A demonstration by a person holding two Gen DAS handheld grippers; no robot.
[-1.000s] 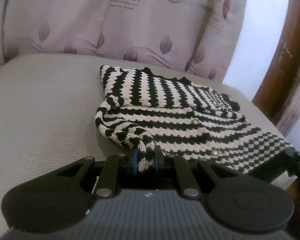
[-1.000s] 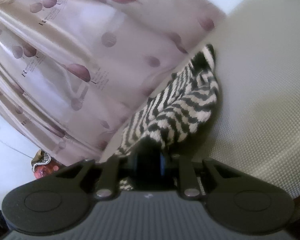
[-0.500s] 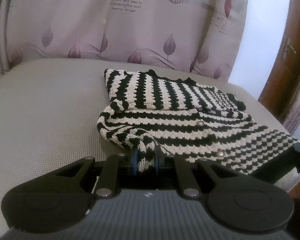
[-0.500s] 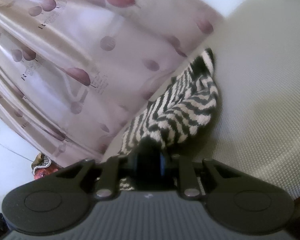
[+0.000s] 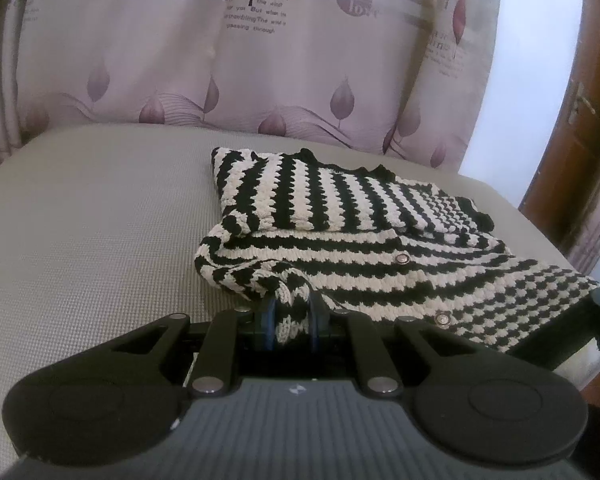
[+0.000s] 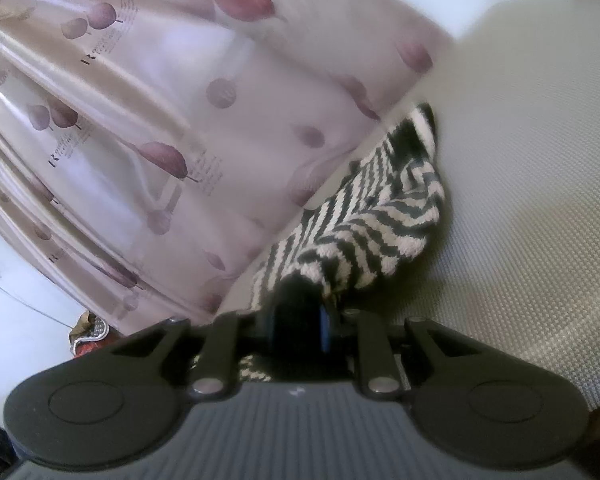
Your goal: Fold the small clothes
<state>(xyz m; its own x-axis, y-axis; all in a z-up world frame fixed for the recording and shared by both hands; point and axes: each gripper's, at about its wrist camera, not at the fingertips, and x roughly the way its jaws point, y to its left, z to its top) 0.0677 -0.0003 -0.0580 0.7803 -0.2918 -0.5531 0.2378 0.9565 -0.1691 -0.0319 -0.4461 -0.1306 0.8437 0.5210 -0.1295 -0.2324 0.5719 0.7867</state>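
In the left wrist view we noted the striped knit cardigan (image 5: pixel 352 236) lying on the grey mesh bench (image 5: pixel 92 232), one panel folded across its far side and two metal snaps showing on the near panel. Our left gripper (image 5: pixel 294 322) was clenched on a bunched fold of knit at the cardigan's near left corner. The other gripper's dark body showed at the garment's far right edge, against a leaf-printed curtain (image 5: pixel 260 60) behind the bench. In the right wrist view, somewhat blurred, our right gripper (image 6: pixel 298 326) was clamped on the cardigan's (image 6: pixel 364 224) edge, with the cloth rising from the jaws in a slack ridge beside the curtain (image 6: pixel 140 128). We judged the risks as follows: the loose, thick knit could slip from either pinch if pulled unevenly; a lift by one side alone would drag the already folded panel open; the cloth near the bench edge could slide off.
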